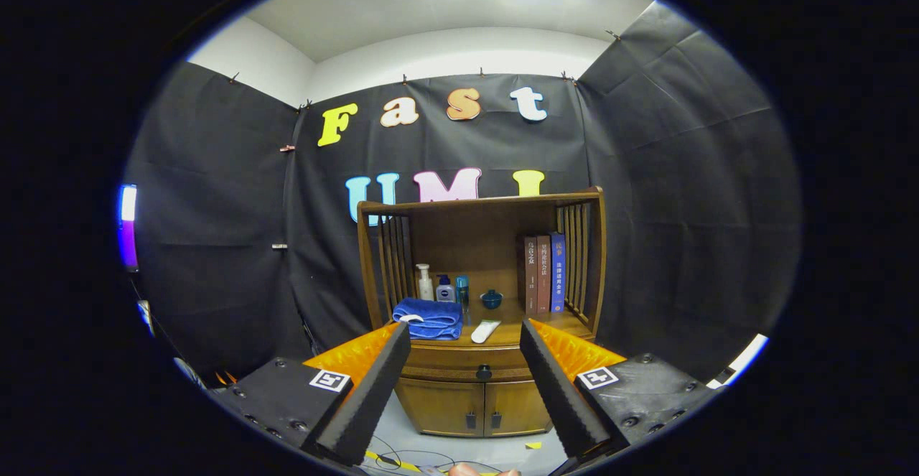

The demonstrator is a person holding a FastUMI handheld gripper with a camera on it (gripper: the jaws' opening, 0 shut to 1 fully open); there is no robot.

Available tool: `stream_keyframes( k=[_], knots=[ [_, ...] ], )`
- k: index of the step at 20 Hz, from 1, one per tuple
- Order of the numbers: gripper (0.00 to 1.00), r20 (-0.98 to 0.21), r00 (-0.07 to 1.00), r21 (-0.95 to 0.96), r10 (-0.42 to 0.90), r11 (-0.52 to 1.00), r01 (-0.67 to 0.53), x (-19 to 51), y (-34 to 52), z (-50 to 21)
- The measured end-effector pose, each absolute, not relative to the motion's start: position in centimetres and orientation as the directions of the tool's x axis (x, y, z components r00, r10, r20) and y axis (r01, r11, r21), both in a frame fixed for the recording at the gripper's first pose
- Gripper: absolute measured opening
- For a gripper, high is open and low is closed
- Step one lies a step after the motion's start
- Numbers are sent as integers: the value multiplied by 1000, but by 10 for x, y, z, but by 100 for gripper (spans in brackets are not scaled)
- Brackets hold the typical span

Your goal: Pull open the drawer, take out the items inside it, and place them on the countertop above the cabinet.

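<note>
i hold the gripper (465, 336) well back from the cabinet (479, 390), fingers wide apart with nothing between them. the drawer (467, 372) sits shut under the countertop (502, 334), its knob (484, 372) centred between my fingers. a towel (429, 318) and a white tube (484, 331) lie on the countertop; i can't tell whether they came from the drawer. any pull should go straight, level with the knob. there is open floor ahead, and side slats hem the countertop.

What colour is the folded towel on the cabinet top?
Blue; the towel shows in the gripper view, beyond the open tongs.
</note>
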State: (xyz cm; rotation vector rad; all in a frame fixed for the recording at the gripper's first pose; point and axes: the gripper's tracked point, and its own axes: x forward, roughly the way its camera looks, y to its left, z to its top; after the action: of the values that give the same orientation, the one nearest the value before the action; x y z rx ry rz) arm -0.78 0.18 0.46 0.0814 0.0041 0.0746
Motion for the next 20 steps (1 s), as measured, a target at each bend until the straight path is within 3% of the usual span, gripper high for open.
stream_keyframes(
  k=[20],
  knots=[
    [99, 29, 997, 75, 74, 994, -76, -15, 3, 12]
  ],
)
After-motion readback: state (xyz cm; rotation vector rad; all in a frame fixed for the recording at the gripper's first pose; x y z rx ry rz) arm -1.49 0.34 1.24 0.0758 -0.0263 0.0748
